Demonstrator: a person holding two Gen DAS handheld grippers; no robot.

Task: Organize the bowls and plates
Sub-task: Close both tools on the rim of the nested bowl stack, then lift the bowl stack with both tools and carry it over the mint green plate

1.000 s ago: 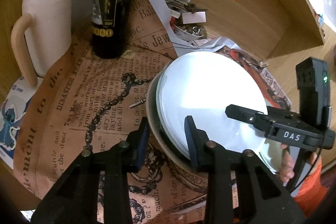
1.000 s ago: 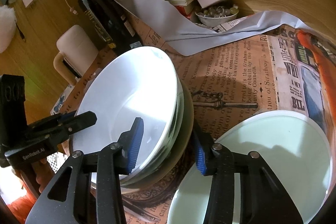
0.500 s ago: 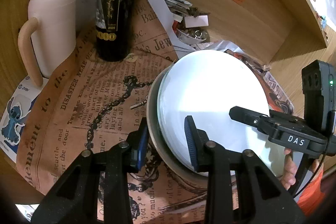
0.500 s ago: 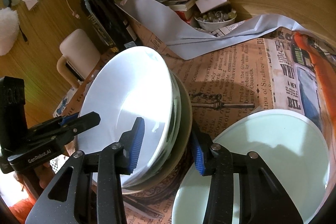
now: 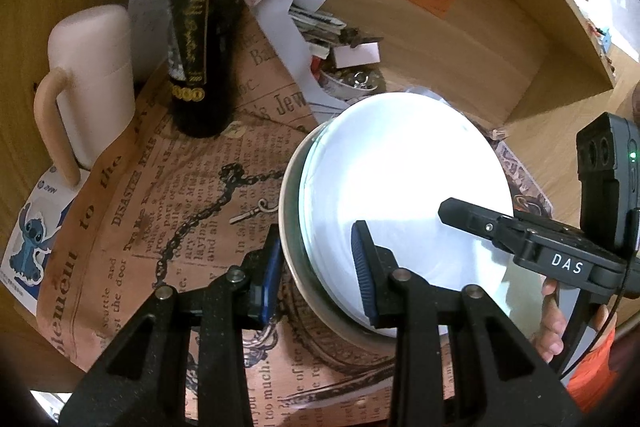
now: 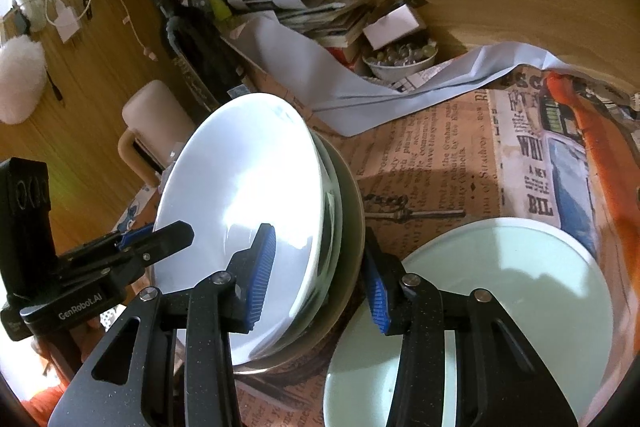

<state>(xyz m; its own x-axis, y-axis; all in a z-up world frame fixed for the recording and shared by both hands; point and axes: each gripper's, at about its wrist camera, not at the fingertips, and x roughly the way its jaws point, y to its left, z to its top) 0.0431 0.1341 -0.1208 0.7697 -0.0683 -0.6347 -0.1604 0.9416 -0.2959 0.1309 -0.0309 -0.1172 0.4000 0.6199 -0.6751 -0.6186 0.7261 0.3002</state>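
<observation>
A: Left tool (image 5: pixel 316 269) state?

B: Fingers straddle the near rim of the stack (image 5: pixel 396 223), one pad outside the grey outer bowl (image 5: pixel 290 223), the other inside the white bowl (image 5: pixel 404 187). A gap shows between the outer pad and the grey wall, so it reads as not clamped. Same tool appears from the side in the right wrist view (image 6: pixel 160 243), tips at the white bowl's edge.

A: Right tool (image 6: pixel 320 277)?

B: It brackets the opposite rim of the same stack (image 6: pixel 320 227): one blue pad against the white bowl's (image 6: pixel 240 211) inner face, the other just outside the grey bowl (image 6: pixel 352 227). Pads sit close on both sides; I cannot tell whether they actually press. In the left wrist view it shows as the black body marked DAS (image 5: pixel 532 243), over the white bowl's far side.

A: Where is the stack?

B: Tilted, rim up toward the left wrist camera, its lower edge at the printed paper (image 5: pixel 132 227) that covers the surface. A thin pale layer shows between white and grey; unclear what it is.

A: Surroundings?

B: Pale green plate (image 6: pixel 500 307) flat on the paper, just beside the stack, under the right tool. Wine bottle (image 5: pixel 200 39) and pink jug (image 5: pixel 94 79) stand farther back. Small bowl of beads (image 6: pixel 400 61) near the paper clutter (image 6: pixel 304 7) against the wooden wall.
</observation>
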